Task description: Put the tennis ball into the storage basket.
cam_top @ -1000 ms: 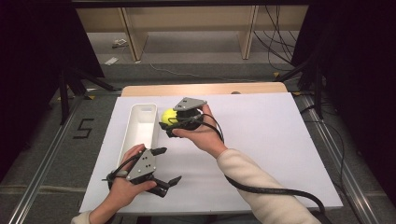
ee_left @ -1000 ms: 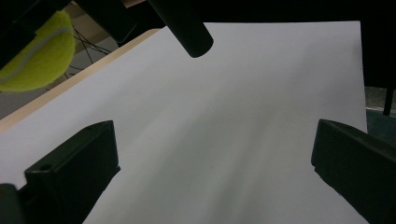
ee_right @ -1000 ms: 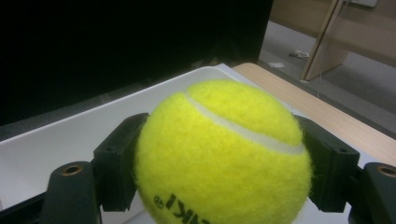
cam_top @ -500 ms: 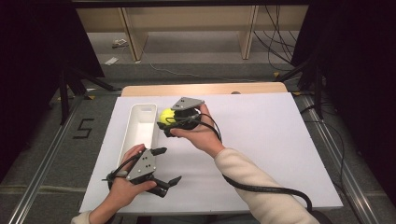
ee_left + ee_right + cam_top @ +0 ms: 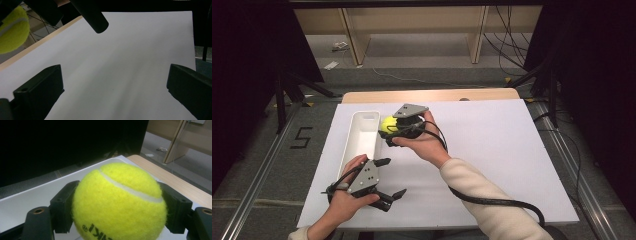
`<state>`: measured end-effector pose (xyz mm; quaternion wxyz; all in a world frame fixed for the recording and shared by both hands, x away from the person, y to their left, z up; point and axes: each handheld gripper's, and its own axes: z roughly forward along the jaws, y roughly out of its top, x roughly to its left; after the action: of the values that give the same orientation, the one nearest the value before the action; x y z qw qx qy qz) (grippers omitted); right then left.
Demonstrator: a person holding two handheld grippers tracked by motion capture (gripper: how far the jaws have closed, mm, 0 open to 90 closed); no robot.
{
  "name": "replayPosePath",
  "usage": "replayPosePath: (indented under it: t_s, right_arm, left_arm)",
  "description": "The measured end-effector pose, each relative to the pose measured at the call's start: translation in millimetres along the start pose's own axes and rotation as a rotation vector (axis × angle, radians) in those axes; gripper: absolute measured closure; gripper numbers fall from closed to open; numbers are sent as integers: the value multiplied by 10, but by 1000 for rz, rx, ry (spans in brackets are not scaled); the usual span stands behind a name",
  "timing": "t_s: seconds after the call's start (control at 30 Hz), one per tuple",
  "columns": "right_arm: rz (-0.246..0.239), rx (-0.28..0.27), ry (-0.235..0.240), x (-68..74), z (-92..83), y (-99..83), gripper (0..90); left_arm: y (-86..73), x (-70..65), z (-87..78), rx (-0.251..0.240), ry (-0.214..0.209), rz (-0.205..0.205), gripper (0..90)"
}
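Note:
A yellow tennis ball [image 5: 387,124] is clamped between the jaws of my right gripper [image 5: 390,128], held above the table at the right rim of a long white tray [image 5: 362,135]. In the right gripper view the ball [image 5: 120,202] has a black jaw pressed on each side, and the tray [image 5: 62,176] lies behind and below it. My left gripper [image 5: 391,177] rests low near the table's front edge, open and holding nothing. In the left gripper view its jaws [image 5: 113,85] stand wide apart over the white table, with the ball [image 5: 11,30] at the upper left.
A white sheet [image 5: 492,150] covers the table, with a wooden strip [image 5: 432,95] along the far edge. A black cable [image 5: 492,202] trails from the right gripper across the front right. Dark stands and floor rails flank the table.
The right gripper with the ball has edged very slightly left toward the tray. The left gripper has not moved.

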<state>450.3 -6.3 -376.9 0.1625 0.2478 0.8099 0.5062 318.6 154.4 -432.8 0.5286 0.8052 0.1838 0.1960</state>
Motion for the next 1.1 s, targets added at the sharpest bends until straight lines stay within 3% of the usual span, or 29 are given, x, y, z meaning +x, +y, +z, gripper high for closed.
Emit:
replayPosePath:
  t_s: [1.1]
  right_arm:
    - [-19,15,10,44,101,84,261]
  left_arm:
    - [1,-2,0,0,-3,2,2]
